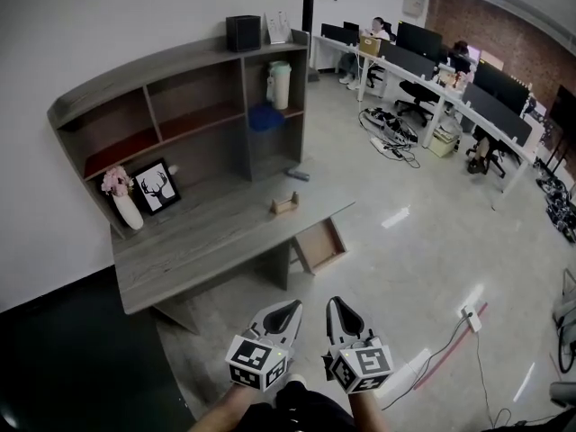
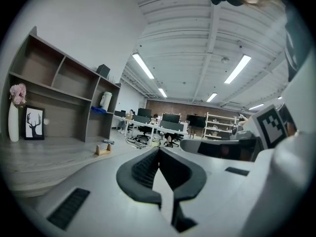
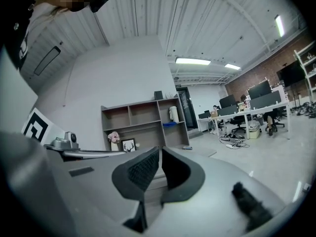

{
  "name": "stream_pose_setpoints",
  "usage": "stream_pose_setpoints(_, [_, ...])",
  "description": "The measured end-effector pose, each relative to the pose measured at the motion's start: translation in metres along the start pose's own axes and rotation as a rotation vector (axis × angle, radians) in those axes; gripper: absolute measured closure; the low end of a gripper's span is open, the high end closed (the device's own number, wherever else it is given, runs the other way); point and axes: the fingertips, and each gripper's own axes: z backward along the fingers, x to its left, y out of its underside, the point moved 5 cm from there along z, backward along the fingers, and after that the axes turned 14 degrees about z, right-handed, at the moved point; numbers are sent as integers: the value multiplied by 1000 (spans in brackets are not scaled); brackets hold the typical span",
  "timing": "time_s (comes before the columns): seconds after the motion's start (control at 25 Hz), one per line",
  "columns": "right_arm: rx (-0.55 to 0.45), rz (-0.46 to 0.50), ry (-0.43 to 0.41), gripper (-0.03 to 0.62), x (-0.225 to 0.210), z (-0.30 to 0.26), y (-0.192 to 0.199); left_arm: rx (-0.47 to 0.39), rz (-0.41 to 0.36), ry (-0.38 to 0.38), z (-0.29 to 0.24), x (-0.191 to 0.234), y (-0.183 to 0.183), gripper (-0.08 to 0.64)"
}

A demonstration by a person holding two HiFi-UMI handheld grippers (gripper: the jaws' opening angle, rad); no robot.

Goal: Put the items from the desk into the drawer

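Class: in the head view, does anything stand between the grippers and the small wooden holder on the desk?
Nothing visibly blocks them. Bare floor lies ahead of the left gripper and right gripper. The open drawer juts out from under the desk, near the wooden holder.

Distant monitors point(image 1: 419, 40), office chairs point(image 1: 416, 94), floor cables point(image 1: 387, 126)
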Motion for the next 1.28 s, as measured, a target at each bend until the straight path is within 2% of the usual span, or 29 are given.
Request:
stream_pose_setpoints(0.24, [-11,0,-2,579,-22,-18,-1,-23,13,-34,-26,13,-8,549])
stream_pose_setpoints(0.64, [-23,-16,1,580,-43,-31,8,-27,10,-39,-51,15,-6,549])
stream_pose_setpoints(1.28, [-7,-45,-27,580,-33,-41,15,-38,34,-64,-49,22,-6,549])
